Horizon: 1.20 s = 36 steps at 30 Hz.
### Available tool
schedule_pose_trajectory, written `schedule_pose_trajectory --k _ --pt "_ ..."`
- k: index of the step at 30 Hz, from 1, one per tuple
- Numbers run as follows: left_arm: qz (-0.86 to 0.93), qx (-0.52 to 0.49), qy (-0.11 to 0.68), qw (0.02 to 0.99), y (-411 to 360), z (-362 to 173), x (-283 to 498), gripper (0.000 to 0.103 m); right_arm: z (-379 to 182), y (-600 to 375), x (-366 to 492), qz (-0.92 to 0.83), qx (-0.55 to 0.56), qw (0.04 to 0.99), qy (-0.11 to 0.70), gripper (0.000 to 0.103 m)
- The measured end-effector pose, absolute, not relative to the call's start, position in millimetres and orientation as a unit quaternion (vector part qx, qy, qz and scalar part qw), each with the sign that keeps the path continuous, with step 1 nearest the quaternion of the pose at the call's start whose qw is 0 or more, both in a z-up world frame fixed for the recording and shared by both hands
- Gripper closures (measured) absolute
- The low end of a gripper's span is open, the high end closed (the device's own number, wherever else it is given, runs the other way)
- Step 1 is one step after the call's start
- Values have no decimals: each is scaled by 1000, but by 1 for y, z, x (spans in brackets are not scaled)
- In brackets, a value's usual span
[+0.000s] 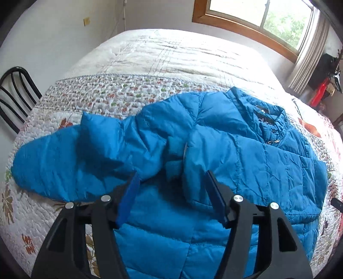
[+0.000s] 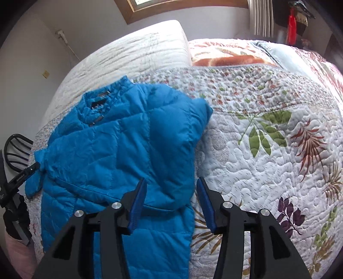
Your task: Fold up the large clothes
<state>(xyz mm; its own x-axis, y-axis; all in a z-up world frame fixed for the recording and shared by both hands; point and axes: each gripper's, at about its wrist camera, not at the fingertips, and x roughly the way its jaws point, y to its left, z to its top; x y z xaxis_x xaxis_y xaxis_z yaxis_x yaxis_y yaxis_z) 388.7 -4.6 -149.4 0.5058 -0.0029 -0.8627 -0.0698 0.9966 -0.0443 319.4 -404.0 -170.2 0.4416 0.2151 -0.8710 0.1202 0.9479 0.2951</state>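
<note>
A blue quilted puffer jacket (image 1: 235, 150) lies face up on the bed, collar toward the far side. In the left wrist view its left sleeve (image 1: 64, 158) stretches out to the left. My left gripper (image 1: 171, 178) is open and empty, just above the jacket's body near the armpit. In the right wrist view the jacket (image 2: 111, 150) has its right sleeve (image 2: 178, 137) folded in over the body. My right gripper (image 2: 170, 184) is open and empty, over the folded sleeve's lower edge. The left gripper (image 2: 27, 171) shows at the jacket's left side.
The jacket lies on a floral quilt (image 2: 268, 161) covering the bed. A white mattress part (image 1: 171, 53) lies beyond. A black metal chair (image 1: 15, 96) stands left of the bed. A window (image 1: 257, 15) and curtain (image 1: 310, 53) are at the back wall.
</note>
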Motion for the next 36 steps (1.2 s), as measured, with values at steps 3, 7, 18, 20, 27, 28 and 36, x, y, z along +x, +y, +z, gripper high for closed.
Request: schedule_pose_trajectory --k 3,7,18,20,27,28,36 --pt "-18 -39 496 867 -29 -143 389 41 -169 -375 324 68 157 825 538 53" --pt "-45 -20 513 857 -66 -163 395 41 -198 -336 342 86 144 806 568 54" --pt "-59 14 559 827 -81 -228 399 40 -250 -320 348 68 122 793 594 58" --pt "-58 16 558 828 -81 -230 398 40 -251 -315 347 59 109 798 589 58" --pt "-59 -22 560 826 -67 -211 395 41 -231 -320 340 68 129 809 570 56" --pt "-57 -33 551 832 -58 -202 391 40 -220 -321 334 79 135 818 554 54" --pt "58 -91 510 853 87 -166 345 20 -184 -311 310 106 143 826 535 44"
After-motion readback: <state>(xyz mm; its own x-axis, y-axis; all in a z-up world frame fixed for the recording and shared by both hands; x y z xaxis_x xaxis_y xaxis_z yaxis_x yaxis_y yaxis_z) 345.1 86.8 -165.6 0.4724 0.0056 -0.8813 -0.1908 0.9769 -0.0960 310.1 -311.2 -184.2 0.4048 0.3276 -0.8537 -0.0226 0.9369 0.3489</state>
